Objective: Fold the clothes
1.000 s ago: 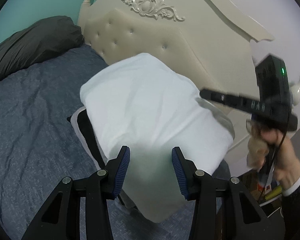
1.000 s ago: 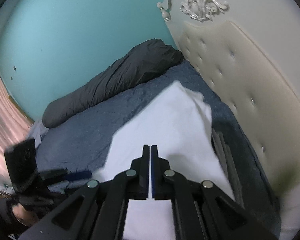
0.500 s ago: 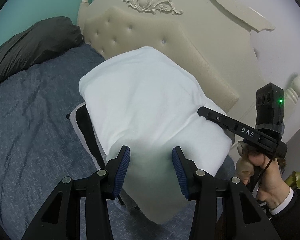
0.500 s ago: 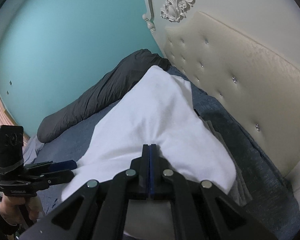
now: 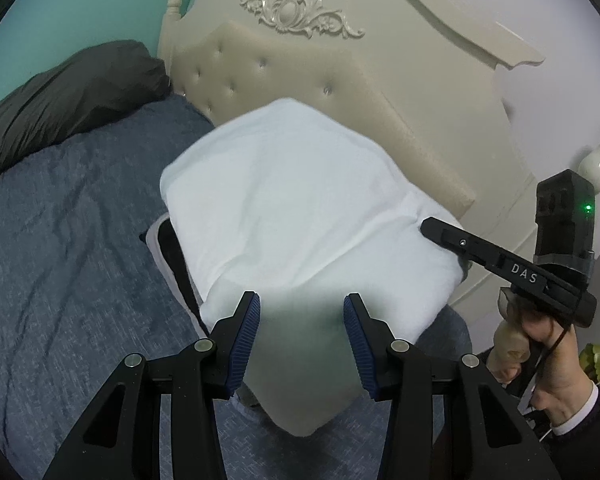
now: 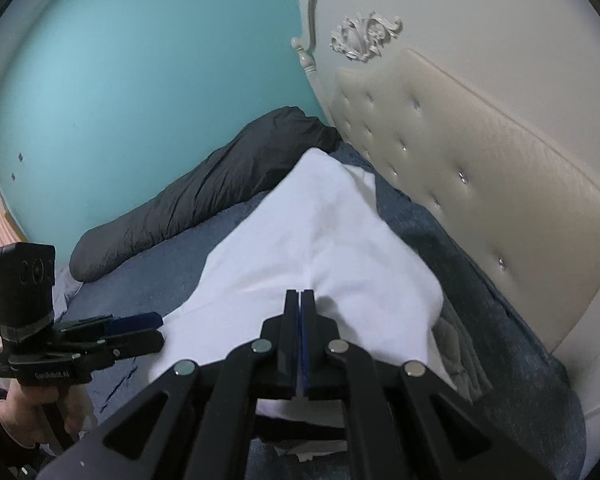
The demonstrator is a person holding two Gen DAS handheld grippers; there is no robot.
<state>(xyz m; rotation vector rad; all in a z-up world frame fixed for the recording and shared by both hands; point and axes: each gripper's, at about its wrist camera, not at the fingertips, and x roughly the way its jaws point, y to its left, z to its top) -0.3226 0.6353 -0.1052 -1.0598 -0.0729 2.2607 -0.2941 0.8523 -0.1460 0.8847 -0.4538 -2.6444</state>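
White folded garment point(image 5: 300, 216) sits on bed point(image 5: 72, 240), near the headboard point(image 5: 300, 92), on top of a darker item w/ black & grey edges point(image 5: 172, 256) poking out at its left side. Can't tell what that lower item is. Blue-grey bedspread, wrinkled. Dark grey duvet/pillow roll point(image 5: 60, 92) lies further up the bed along the teal wall point(image 6: 140, 80), well apart from the white piece.

Left hand-held gripper point(image 5: 302, 332): jaws apart, blue ribbed pads point(image 5: 246, 332) either side of the near edge of the white garment; fabric fills the gap in the left wrist view, but whether pads press on it or hang above it – can't tell. From the right wrist view the same gripper point(image 6: 156, 326) shows at the garment's left edge, held by a hand point(image 6: 32, 412).

Right hand-held gripper point(image 6: 300, 294): jaws fully closed, pads together, tip meeting the white garment's right portion, where the cloth puckers into creases round the tip. Whether a pinch of cloth is caught between the pads isn't clear. In the left wrist view it point(image 5: 426, 226) comes in from the right, tip at the cloth's edge, the person's hand point(image 5: 548, 360) w/ white cuff & dark sleeve on the handle, green light on its camera block point(image 5: 564, 220).
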